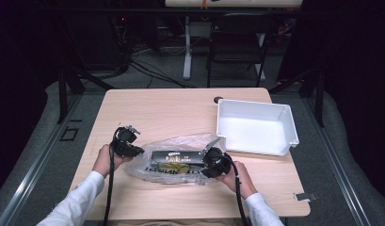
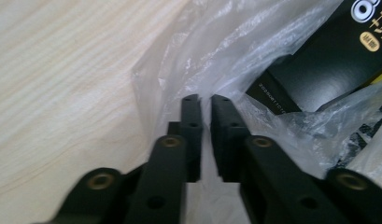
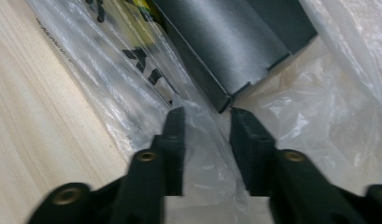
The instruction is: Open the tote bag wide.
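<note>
The left gripper (image 2: 201,99) has its jaws pressed nearly together, with a thin fold of the clear plastic bag (image 2: 235,42) caught between the tips. It holds the bag's left end, at the left edge of the bundle on the bench (image 1: 171,108).

The right gripper (image 3: 206,113) has its jaws apart, with a narrow gap. Bag film lies in that gap, but the pads do not visibly press on it. The corner of the black box (image 3: 235,42) sits just beyond the tips, inside the bag.

The bag lies near the front edge of the bench, between the two hands. The box rests flat inside it. The white tray (image 1: 282,113) stands to the right rear, near the bag but apart from it.

Probable faults from this state:

1. Tear. The left grip bears on a thin fold only. A hard pull against the weight of the box could stretch or split the film.
2. Slip. The film is smooth and the pinch is narrow, so it could slide out under load.
3. False grip on the right. If the jaws close here, they could catch the box corner with the film, locking box and bag together.
4. Drag. A one-sided pull could slide the whole bundle along the bench.
</note>
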A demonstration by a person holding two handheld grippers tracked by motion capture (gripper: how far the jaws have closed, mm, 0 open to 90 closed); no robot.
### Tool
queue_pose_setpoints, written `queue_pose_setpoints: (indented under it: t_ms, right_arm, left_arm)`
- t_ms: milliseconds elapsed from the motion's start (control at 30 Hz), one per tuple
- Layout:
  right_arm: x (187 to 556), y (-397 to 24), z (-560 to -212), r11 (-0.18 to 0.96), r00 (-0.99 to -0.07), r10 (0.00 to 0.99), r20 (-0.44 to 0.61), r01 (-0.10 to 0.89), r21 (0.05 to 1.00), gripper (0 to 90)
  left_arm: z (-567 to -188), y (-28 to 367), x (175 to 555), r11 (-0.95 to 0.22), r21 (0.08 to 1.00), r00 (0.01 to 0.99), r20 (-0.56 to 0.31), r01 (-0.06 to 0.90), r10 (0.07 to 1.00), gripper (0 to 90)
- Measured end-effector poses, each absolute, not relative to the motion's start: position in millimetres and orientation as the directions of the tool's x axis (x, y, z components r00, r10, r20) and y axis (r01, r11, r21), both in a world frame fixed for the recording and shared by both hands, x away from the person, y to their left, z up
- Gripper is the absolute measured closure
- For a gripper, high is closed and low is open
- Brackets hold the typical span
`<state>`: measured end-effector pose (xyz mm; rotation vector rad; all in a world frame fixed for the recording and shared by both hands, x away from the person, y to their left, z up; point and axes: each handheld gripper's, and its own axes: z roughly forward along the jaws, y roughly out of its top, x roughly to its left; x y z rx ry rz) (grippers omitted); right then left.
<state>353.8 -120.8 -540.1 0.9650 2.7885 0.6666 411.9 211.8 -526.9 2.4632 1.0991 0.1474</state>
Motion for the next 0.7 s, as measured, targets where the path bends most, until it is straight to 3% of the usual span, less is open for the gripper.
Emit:
queue_pose_setpoints:
  t_ms: [67,167,700]
  right_arm:
    - [354.2,-122.5,-542.1,0.700,-0.796,0.603,0.046,0.557,0.448,86.2]
    - [353.8,-123.9,-546.7,0.712,-0.800,0.598,0.047,0.557,0.427,89.9]
    - [360.6,-155.1,-551.5,0.685,-0.756,0.651,0.070,0.625,0.375,90.0]
  left_arm:
    - [-531.5,209.0,414.1,-0.594,0.420,0.676,-0.064,0.686,0.734,89.8]
    - [-534.5,209.1,418.0,-0.587,0.414,0.658,-0.041,0.696,0.752,90.0]
    - [-541.8,222.1,431.3,-0.559,0.375,0.596,0.022,0.740,0.803,90.0]
